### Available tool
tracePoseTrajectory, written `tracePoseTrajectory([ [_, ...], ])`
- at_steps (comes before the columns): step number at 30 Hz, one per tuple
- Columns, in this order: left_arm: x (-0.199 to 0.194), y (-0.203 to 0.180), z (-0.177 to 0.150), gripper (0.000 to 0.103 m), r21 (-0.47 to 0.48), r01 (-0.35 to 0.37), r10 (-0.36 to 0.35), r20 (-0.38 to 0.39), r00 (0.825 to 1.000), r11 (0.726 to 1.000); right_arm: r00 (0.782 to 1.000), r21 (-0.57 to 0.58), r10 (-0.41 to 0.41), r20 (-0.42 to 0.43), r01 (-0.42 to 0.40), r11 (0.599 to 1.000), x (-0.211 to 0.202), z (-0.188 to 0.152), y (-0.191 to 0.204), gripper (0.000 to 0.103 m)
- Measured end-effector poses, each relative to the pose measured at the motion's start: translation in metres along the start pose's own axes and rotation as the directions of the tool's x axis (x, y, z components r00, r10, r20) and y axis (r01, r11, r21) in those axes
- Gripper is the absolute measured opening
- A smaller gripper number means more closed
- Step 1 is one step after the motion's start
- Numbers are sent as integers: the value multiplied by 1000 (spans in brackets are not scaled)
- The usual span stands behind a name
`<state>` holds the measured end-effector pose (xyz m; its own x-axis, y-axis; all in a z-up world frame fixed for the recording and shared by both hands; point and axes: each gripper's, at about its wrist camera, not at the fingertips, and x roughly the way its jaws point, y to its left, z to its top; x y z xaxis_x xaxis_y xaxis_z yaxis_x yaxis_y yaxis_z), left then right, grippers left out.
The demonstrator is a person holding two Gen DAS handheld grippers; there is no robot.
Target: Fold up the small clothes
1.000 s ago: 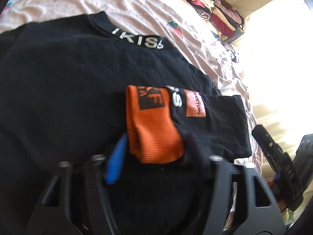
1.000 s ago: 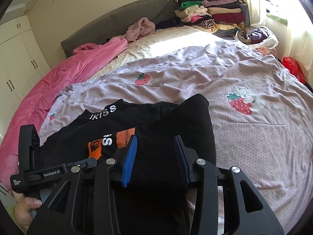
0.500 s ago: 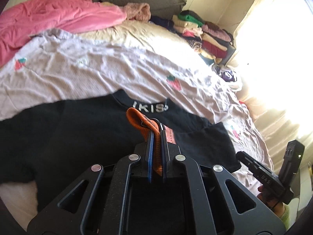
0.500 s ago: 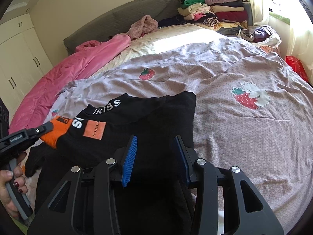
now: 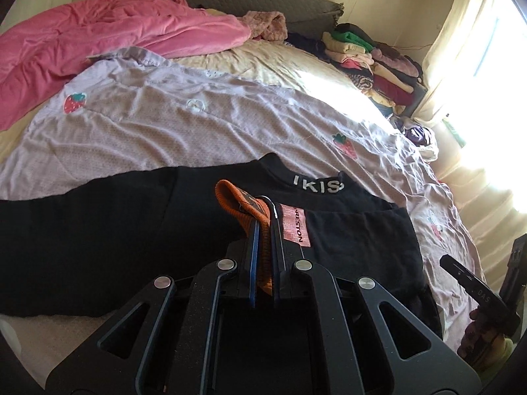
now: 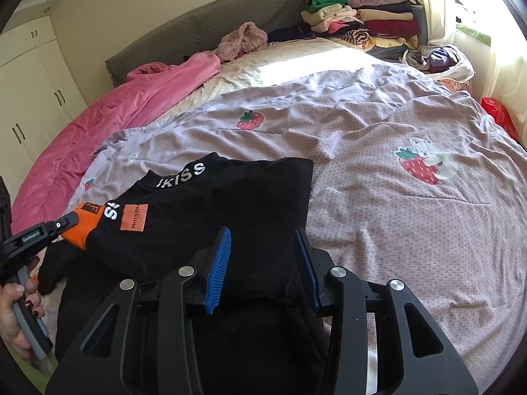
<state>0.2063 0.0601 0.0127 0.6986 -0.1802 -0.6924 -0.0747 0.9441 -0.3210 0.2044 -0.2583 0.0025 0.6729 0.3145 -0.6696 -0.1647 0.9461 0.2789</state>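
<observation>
The left tongs (image 5: 263,247) are clenched on the ribbed orange cuff (image 5: 237,202) of a black long-sleeved top with white collar lettering (image 5: 98,247); only the cuff's looped end clears the blue pads, the rest is pinched out of sight. From the right wrist view the cuff (image 6: 80,227) is lifted off the garment's left side, the sleeve (image 6: 171,227) drawn taut across the body. The right tongs (image 6: 262,265) stand parted over the top's near fold, with black cloth between and beneath them; whether the pads (image 6: 219,266) touch it cannot be told. The top's lower edge is cut off behind both tools. It lies on a lilac strawberry-print bed cover (image 6: 378,214). Beyond are a crumpled pink blanket (image 5: 98,42) and a stack of folded clothes (image 6: 365,19), glare washing out the window side.
</observation>
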Motion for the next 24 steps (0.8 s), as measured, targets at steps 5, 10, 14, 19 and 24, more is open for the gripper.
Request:
tracePoseTrajectory([
  [5,-3,10,-3,1,-16,-8,8,5,1000,1000,1000,-23,-5,-4,5,1000,2,0,7,38],
  [10,3,18,-11,2,2,-58,58,-24,998,998,1000,-43,-17,-17,17,999,9,0,12,38],
  [14,-8,28,-13,7,-29,-81,81,-1,997,996,999,-58,-21,-24,19,998,12,-1,17,39],
  [19,-20,14,-10,17,0,-55,55,27,998,998,999,-85,-13,-33,10,996,18,1,27,42],
  [24,3,-7,-12,28,59,-26,28,-35,999,998,998,-119,1,-55,-8,993,27,4,42,42],
])
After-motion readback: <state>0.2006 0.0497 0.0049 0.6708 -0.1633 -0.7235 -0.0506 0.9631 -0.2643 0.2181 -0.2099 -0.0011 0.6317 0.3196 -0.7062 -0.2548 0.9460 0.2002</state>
